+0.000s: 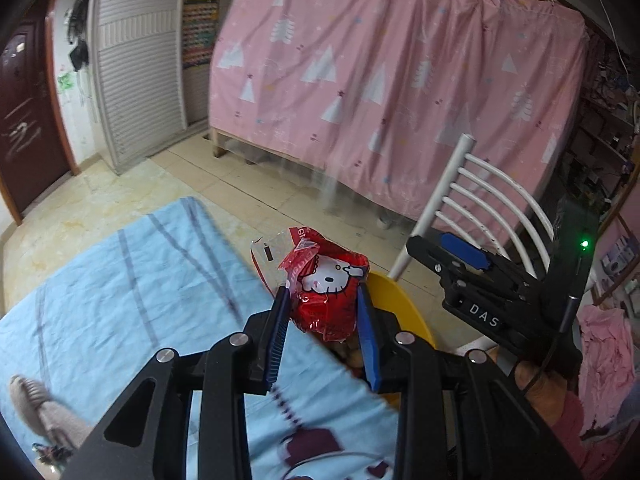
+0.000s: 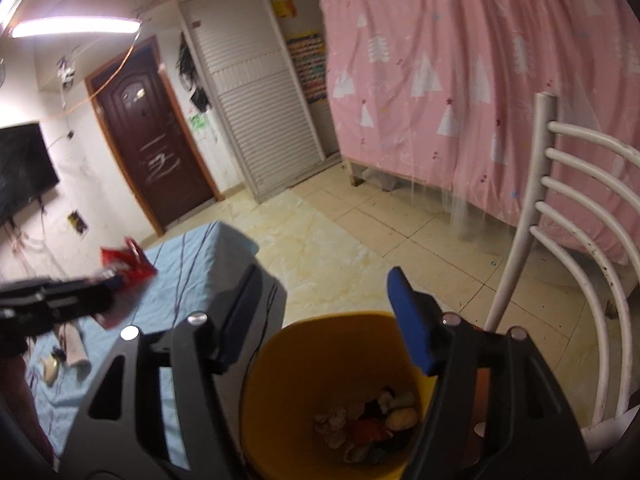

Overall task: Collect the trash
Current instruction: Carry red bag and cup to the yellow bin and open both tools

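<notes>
My left gripper (image 1: pixel 322 316) is pinched narrow on a crumpled red snack wrapper (image 1: pixel 326 288), held over the blue bedsheet's (image 1: pixel 120 288) edge — just short of the yellow bin (image 2: pixel 332 364). My right gripper (image 2: pixel 320 320) stands wide and holds nothing, above the bin — scraps lie inside.

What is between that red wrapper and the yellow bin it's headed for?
The right gripper hangs open right above the yellow bin, so it sits over the mouth. The left gripper holds the red wrapper over the edge of the blue sheet, beside the bin. Nothing else visible blocks the way.
</notes>
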A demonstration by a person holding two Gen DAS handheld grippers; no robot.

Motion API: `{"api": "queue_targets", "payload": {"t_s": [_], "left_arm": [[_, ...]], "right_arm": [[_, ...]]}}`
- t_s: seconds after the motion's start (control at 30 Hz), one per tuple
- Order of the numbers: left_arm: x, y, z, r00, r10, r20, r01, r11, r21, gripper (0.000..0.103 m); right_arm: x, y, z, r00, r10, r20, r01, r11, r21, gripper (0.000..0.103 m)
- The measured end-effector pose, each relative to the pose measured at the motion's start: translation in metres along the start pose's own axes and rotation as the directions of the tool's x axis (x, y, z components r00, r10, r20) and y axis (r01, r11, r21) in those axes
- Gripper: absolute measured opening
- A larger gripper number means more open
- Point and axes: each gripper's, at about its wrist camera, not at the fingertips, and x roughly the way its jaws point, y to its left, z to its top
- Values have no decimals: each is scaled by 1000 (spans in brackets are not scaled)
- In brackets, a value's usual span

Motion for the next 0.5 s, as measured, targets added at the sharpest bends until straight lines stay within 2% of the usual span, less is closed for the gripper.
{"api": "queue_targets", "payload": {"t_s": [0.13, 0.23, 0.27, 0.37, 0.4, 0.5], "left_arm": [[19, -22, 5, 1000, 19, -1, -19, 999, 38, 24], [31, -31, 8, 1000, 18, -12, -18, 999, 52, 28], [34, -34, 9, 1000, 17, -17, -16, 998, 59, 34], [39, -39, 10, 1000, 19, -15, -18, 997, 70, 62], [39, -39, 11, 1000, 22, -13, -21, 997, 72, 65], [39, -39, 11, 999, 35, -13, -34, 997, 71, 66]], "right_arm": [[-9, -16, 4, 998, -28, 55, 24, 998, 63, 63], [-19, -22, 5, 995, -42, 91, 34, 995, 93, 63], [-21, -24, 6, 994, -44, 97, 34, 995, 99, 65], [-23, -26, 6, 993, -45, 108, 33, 993, 113, 69], [-23, -25, 6, 993, -42, 107, 30, 993, 114, 69], [-21, -24, 7, 995, -28, 101, 17, 993, 113, 69]]}}
